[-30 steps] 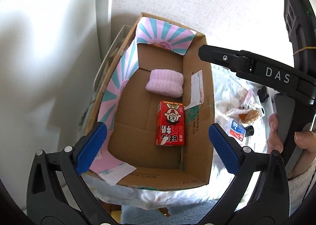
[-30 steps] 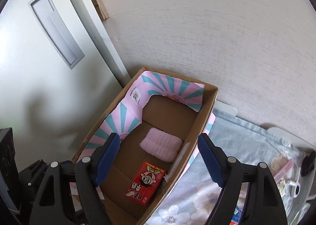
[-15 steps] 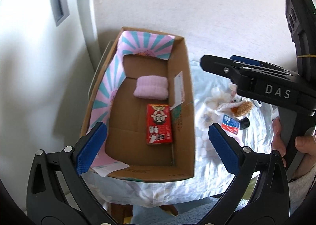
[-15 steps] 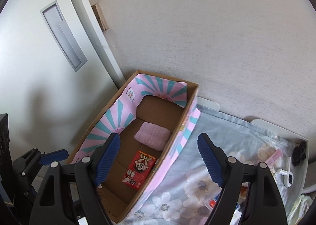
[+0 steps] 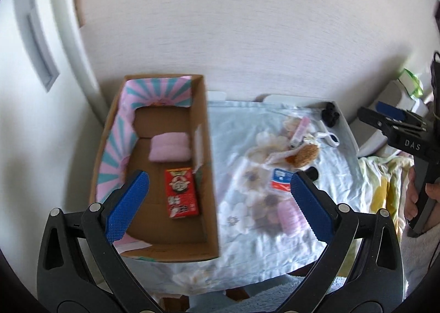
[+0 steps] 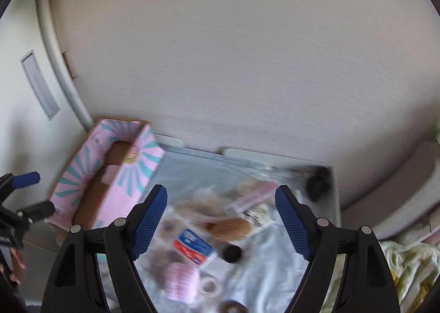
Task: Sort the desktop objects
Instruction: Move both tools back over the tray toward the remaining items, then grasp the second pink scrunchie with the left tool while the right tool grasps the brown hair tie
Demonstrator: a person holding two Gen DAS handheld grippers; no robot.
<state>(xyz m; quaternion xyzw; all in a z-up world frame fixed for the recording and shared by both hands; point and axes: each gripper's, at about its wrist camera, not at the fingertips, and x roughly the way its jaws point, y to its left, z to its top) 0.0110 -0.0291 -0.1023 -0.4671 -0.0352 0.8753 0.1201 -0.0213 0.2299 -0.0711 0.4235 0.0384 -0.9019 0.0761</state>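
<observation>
A cardboard box [image 5: 205,175] with pink and teal lining stands at the table's left; it also shows in the right wrist view [image 6: 129,183]. Inside it lie a folded pink cloth [image 5: 169,146] and a red carton [image 5: 181,192]. My left gripper [image 5: 217,203] is open and empty, high above the box's right wall. My right gripper [image 6: 221,222] is open and empty above loose items: a blue-red packet [image 6: 194,245], a brown furry toy [image 6: 233,227], a black cap [image 6: 232,253], a pink roll [image 6: 181,280] and a tape ring [image 6: 210,287].
A floral cloth [image 5: 247,241] covers the table. A black object [image 5: 330,116] sits at the far right corner by the wall. A white tool [image 5: 330,138] and a pink tube [image 5: 301,128] lie near it. Bedding [image 5: 382,186] lies right of the table.
Both grippers have pulled back and swung right, away from the box. The right gripper now looks down on the loose items instead of the box. Both stay open.
</observation>
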